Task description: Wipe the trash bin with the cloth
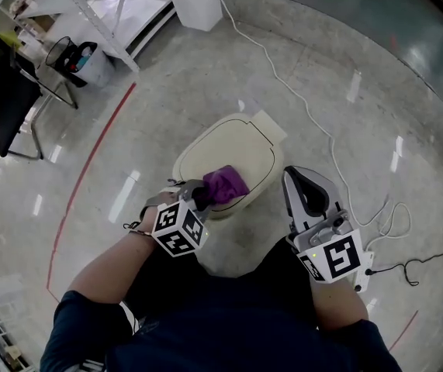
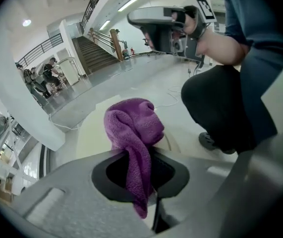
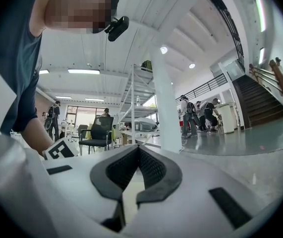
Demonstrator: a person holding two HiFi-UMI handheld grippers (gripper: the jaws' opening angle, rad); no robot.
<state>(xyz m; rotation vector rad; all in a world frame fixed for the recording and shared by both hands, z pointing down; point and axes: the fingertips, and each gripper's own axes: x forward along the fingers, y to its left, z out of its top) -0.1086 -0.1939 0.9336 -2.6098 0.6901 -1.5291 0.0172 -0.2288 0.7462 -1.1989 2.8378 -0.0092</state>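
Observation:
A cream trash bin (image 1: 233,149) with a closed lid stands on the floor just in front of my knees. A purple cloth (image 1: 226,184) lies bunched on the near edge of its lid. My left gripper (image 1: 202,197) is shut on that cloth. In the left gripper view the cloth (image 2: 134,128) bulges out beyond the jaws, a tail hangs down between them, and the cream lid (image 2: 89,138) lies behind. My right gripper (image 1: 305,194) is held to the right of the bin, clear of it. Its jaws meet at the tips (image 3: 138,149) with nothing between them.
A white cable (image 1: 299,99) snakes across the floor behind and right of the bin, and a black cable (image 1: 407,268) lies at the far right. A red floor line (image 1: 89,161) runs at the left. A black chair (image 1: 4,91), a basket (image 1: 77,59) and white shelving (image 1: 105,22) stand at the far left.

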